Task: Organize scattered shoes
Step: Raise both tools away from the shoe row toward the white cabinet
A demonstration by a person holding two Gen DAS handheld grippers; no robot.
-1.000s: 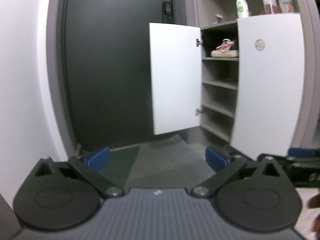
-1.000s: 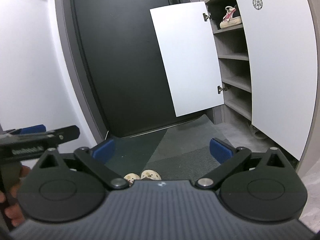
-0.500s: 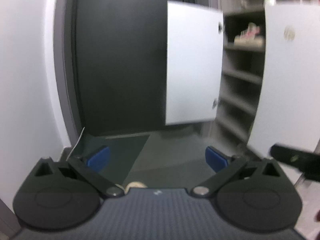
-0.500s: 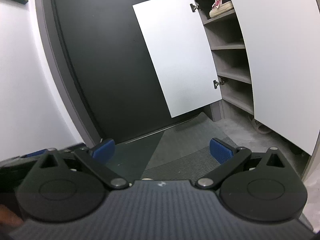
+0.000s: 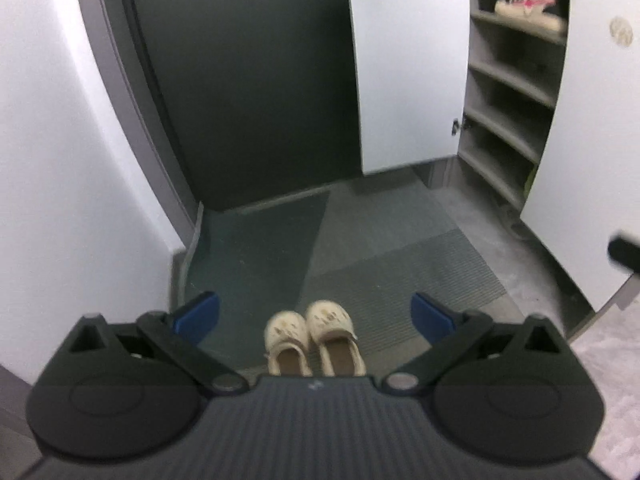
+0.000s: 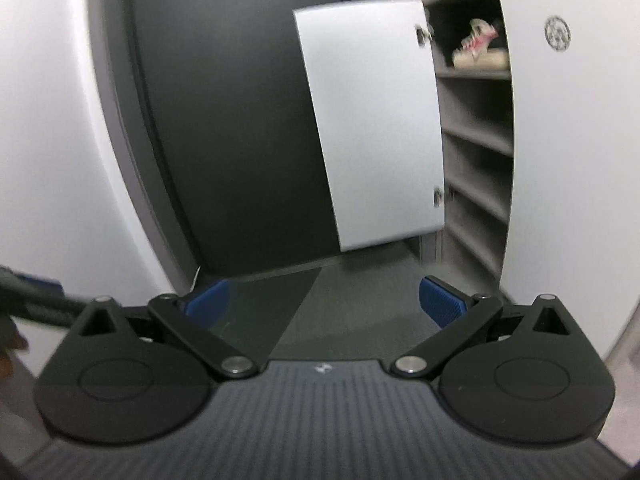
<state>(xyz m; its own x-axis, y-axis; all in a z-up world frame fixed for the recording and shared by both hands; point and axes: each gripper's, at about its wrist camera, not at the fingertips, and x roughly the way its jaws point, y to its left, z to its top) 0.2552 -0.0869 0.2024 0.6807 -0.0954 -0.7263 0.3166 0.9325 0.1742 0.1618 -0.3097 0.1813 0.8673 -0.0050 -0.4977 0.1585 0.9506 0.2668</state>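
Two small cream shoes sit side by side on the dark doormat, directly below and between my left gripper fingers, toes pointing away from me toward the black door. Their long axis runs straight ahead, so my jaws span across the pair's width. Left gripper is wide open, holding nothing. Right gripper is also spread open and empty; the shoes don't show in the right wrist view, so I judge the left is the nearer tool. The shoe cabinet stands open ahead to the right, one pink-and-white sneaker on an upper shelf, lower shelves look free. Next move as I read it: drop the left straight down onto the shoes.
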